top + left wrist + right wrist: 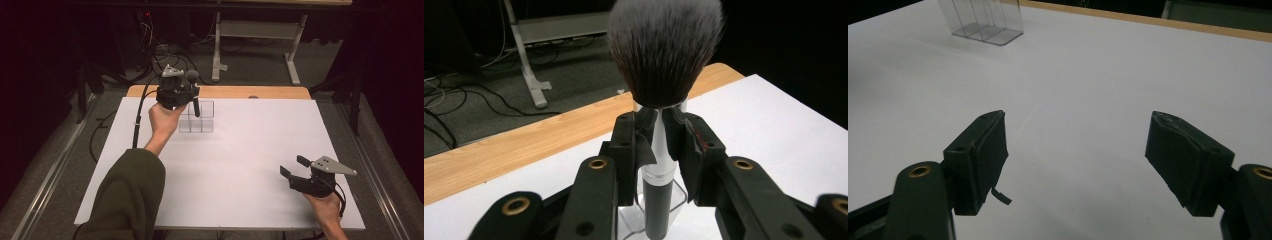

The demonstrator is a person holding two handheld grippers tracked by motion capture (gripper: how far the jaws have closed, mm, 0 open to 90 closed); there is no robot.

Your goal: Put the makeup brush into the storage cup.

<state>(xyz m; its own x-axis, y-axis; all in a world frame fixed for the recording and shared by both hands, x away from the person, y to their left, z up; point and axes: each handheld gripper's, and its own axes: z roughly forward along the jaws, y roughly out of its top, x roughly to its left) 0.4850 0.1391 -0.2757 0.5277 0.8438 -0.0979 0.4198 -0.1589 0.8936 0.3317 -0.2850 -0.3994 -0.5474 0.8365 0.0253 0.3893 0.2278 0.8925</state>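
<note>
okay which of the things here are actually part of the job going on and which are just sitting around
In the job:
left gripper, shut on the makeup brush
clear organizer, under the brush handle

Not in the job:
right gripper, open over the bare white table
cables on the floor
metal stand legs behind the table

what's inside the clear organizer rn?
The makeup brush, bristles up and clamped in the left tool, has its black handle end down in the clear organizer. The tool's jaws cover most of the other compartments.
</note>
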